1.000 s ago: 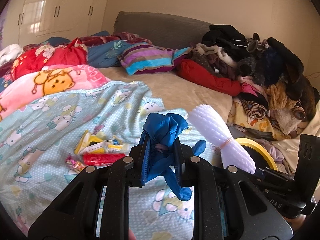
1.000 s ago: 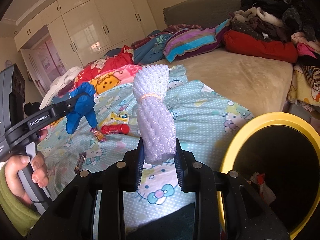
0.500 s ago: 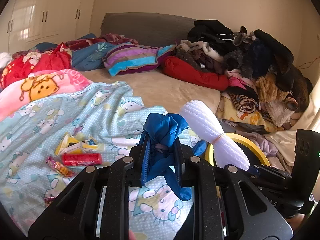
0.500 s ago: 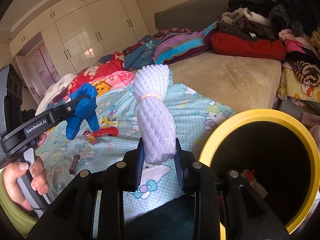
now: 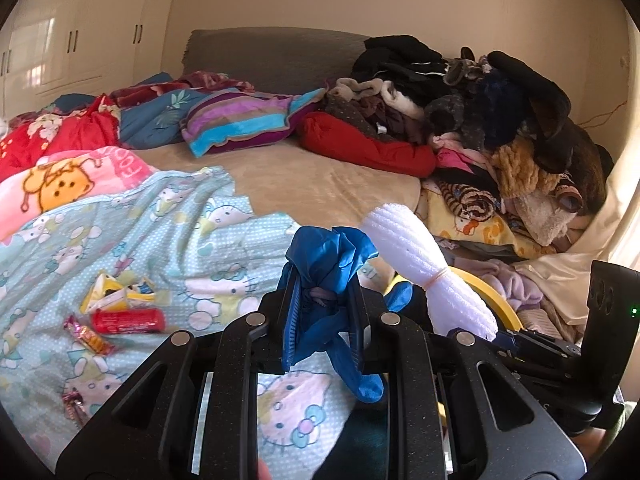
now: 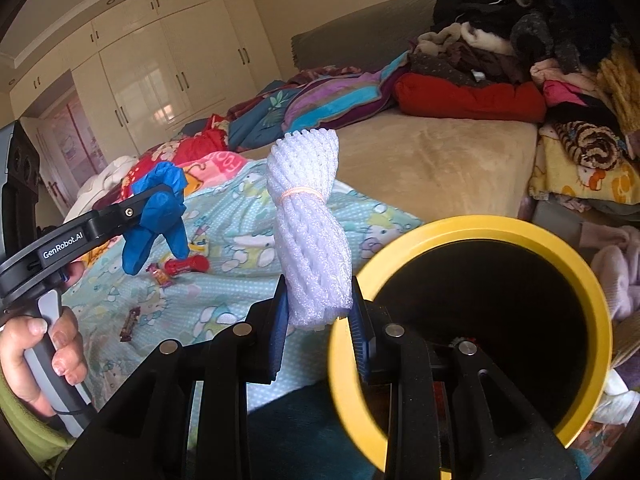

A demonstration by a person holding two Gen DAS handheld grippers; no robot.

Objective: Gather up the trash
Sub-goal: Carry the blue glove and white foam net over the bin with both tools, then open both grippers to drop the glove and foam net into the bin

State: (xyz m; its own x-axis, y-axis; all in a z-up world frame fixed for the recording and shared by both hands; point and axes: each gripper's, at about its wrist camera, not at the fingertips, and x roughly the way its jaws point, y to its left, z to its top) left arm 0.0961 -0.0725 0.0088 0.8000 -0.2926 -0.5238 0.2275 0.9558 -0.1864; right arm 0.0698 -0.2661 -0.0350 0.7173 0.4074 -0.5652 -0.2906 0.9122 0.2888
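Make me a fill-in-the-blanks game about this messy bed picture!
1. The left gripper is pinching a crumpled glove whose color is ____.
2. The right gripper holds a white foam net bundle tied with a rubber ____.
3. The trash bin beside the bed has a rim colored ____.
4. The red wrapper lies on the ____ Kitty blanket.

Answers: blue; band; yellow; Hello

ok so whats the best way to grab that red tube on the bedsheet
Take the red tube across its middle, tongs coming straight down from above. It lies flat on the sheet, long axis sideways, so close across its narrow width, clear of the candy wrapper beside it.
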